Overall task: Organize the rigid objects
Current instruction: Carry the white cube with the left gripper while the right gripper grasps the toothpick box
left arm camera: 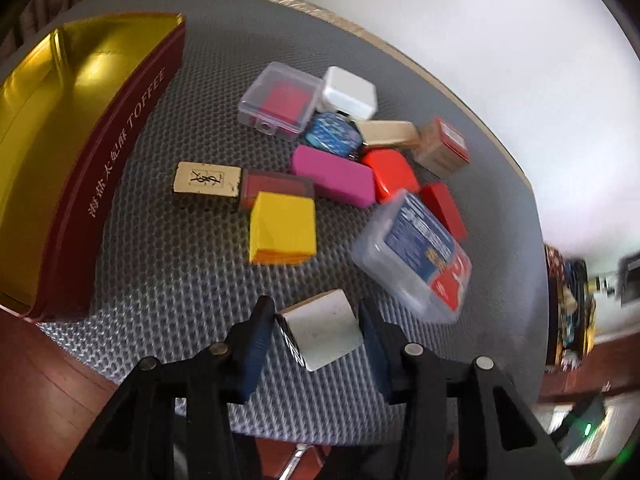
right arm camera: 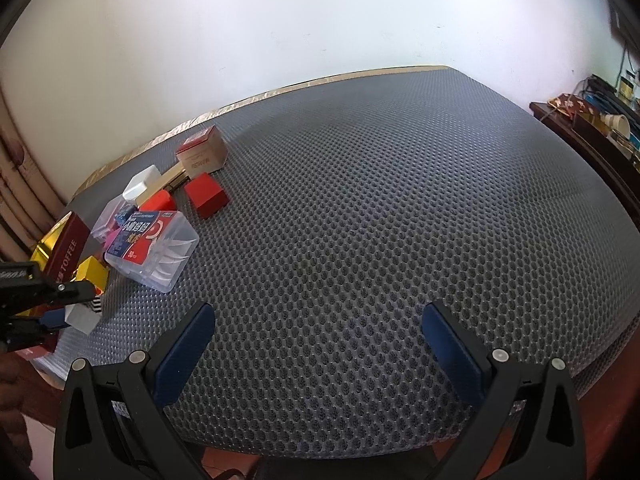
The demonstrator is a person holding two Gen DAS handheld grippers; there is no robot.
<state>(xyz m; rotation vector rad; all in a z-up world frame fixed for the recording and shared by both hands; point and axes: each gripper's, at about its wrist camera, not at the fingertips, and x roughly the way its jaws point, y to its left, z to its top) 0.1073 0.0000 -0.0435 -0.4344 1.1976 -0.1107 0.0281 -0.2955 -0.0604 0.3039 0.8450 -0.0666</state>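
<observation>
Left gripper (left arm camera: 320, 330) has its blue pads closed against the two side faces of a small white cardboard box with a black-and-white striped edge (left arm camera: 324, 328), which sits on the grey mesh-covered counter (left arm camera: 168, 272) at about six o'clock in the left wrist view. Judging by its sharp edges and flat faces, the box should be stiff and light, with smooth card that could slip, so a square hold across the middle of the opposite flat sides looks safest, with modest pressure to avoid denting it. An open dark red toffee tin with a gold interior (left arm camera: 132, 128) lies at nine to ten o'clock, the likely place for it. At twelve to two o'clock sits a loose cluster including a yellow cube-shaped box (left arm camera: 282, 228) and a clear plastic case with a blue and red label (left arm camera: 412, 256). Right gripper (right arm camera: 318, 344) hangs wide open over bare mesh, holding nothing.
</observation>
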